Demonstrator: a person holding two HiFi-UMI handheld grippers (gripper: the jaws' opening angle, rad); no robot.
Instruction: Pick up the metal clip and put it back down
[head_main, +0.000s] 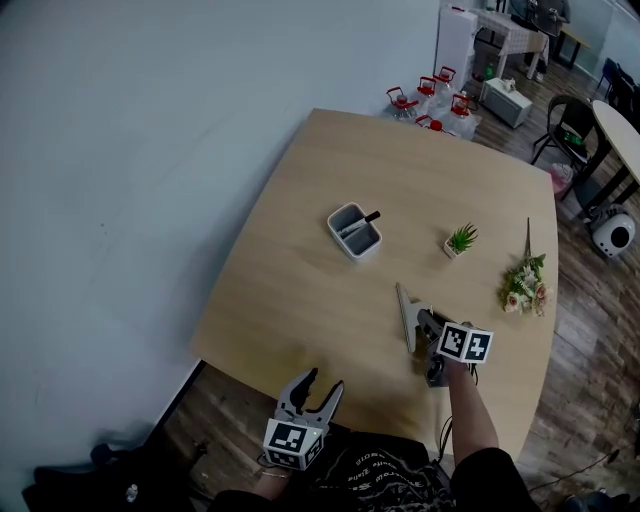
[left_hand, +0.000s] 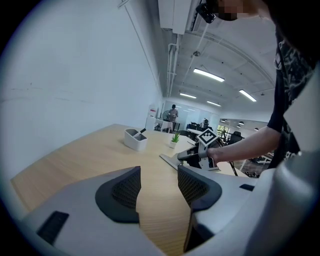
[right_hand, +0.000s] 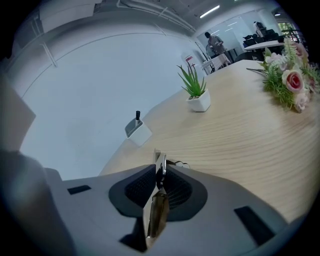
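The wooden table (head_main: 300, 270) stands in an office beside a white wall. The right gripper (head_main: 418, 328) is pinched on the metal clip (right_hand: 159, 167), low over the table's near part. The left gripper (head_main: 324, 380) hangs spread and empty at the near edge. The grasp appears made; lift and put-down remain

Pale wood-grain table (head_main: 290, 290). White pen holder (head_main: 354, 232). Green plant (head_main: 462, 238). Pink and cream flowers (head_main: 524, 287). Silver metal clip (right_hand: 159, 212). Grey left gripper (left_hand: 159, 186) and right gripper (right_hand: 160, 170), with black pads (left_hand: 125, 192) and black-and-white square markers.
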